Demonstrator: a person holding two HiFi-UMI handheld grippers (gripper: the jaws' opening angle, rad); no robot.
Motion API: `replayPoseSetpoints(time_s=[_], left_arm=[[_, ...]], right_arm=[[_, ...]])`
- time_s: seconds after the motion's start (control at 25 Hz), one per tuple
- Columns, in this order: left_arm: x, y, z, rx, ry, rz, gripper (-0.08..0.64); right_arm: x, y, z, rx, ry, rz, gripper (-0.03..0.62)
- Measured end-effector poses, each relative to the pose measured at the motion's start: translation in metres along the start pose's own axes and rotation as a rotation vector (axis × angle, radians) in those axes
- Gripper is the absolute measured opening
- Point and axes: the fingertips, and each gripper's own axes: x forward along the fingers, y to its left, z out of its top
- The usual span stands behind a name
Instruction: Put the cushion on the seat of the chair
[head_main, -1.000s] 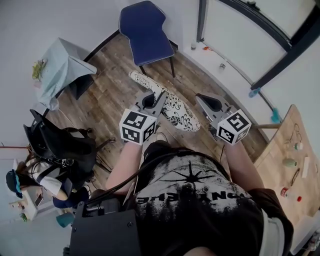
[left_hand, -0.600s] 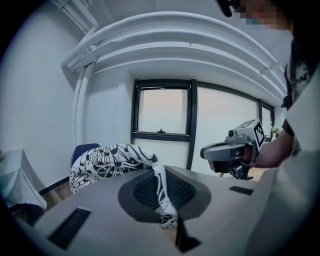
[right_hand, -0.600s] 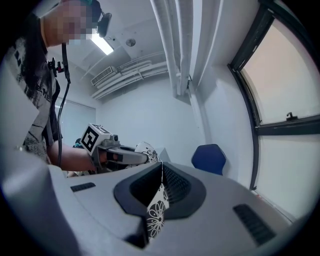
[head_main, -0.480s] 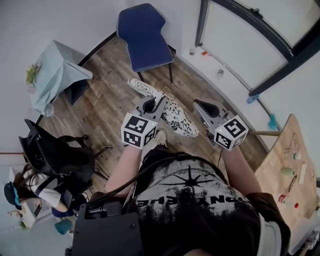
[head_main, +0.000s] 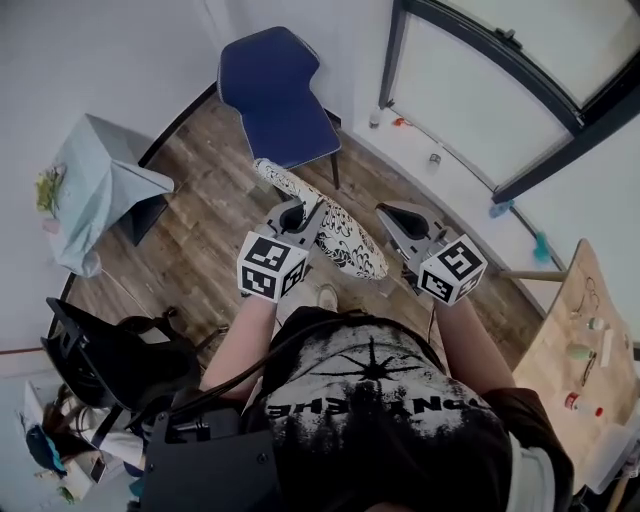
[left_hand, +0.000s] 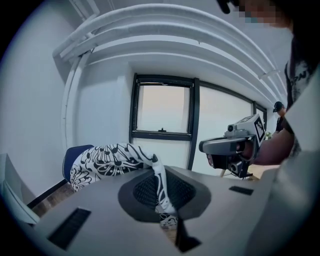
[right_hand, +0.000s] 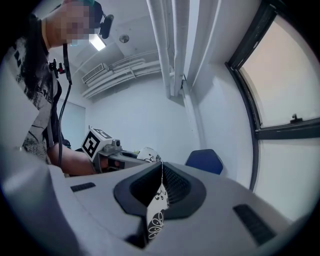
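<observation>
A blue chair (head_main: 275, 95) stands on the wood floor by the far wall, its seat bare. A white cushion with black flower print (head_main: 335, 230) hangs in the air between my two grippers, short of the chair. My left gripper (head_main: 297, 215) is shut on the cushion's left edge; in the left gripper view the fabric (left_hand: 107, 160) is pinched between the jaws (left_hand: 161, 187). My right gripper (head_main: 395, 215) is shut on the other edge, with a strip of printed cloth (right_hand: 159, 205) caught between its jaws (right_hand: 161, 192). The chair (right_hand: 205, 161) shows beyond it.
A small table under a pale cloth (head_main: 95, 175) stands left of the chair. A black chair with bags (head_main: 110, 360) is at the lower left. A wooden table (head_main: 575, 340) with small items is on the right. A dark-framed window (head_main: 500, 60) runs along the far right wall.
The person has walked toward the blue chair with the cushion held between both grippers. The chair now sits lower and nearer in the head view. Both grips are unchanged.
</observation>
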Motion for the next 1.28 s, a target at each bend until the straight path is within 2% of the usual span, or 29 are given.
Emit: replayPoseSetpoints(time_s=[0.52, 0.76, 1.04, 1.28], left_arm=[[0.026, 0.1, 0.01, 0.021, -0.002, -0.08, 0.023], [0.029, 0.123, 0.004, 0.002, -0.001, -0.085, 0.023], [0.038, 0.143, -0.007, -0.02, 0.008, -0.066, 0.023], [0.063, 0.159, -0.009, -0.039, 0.027, -0.05, 0.023]], right_arm=[[0.106, -0.022, 0.013, -0.021, -0.006, -0.052, 0.018], [0.128, -0.029, 0.009, -0.028, 0.013, -0.069, 0.018], [0.144, -0.038, 0.0, -0.043, 0.075, -0.035, 0.018], [0.165, -0.069, -0.004, -0.018, 0.09, -0.004, 0.018]])
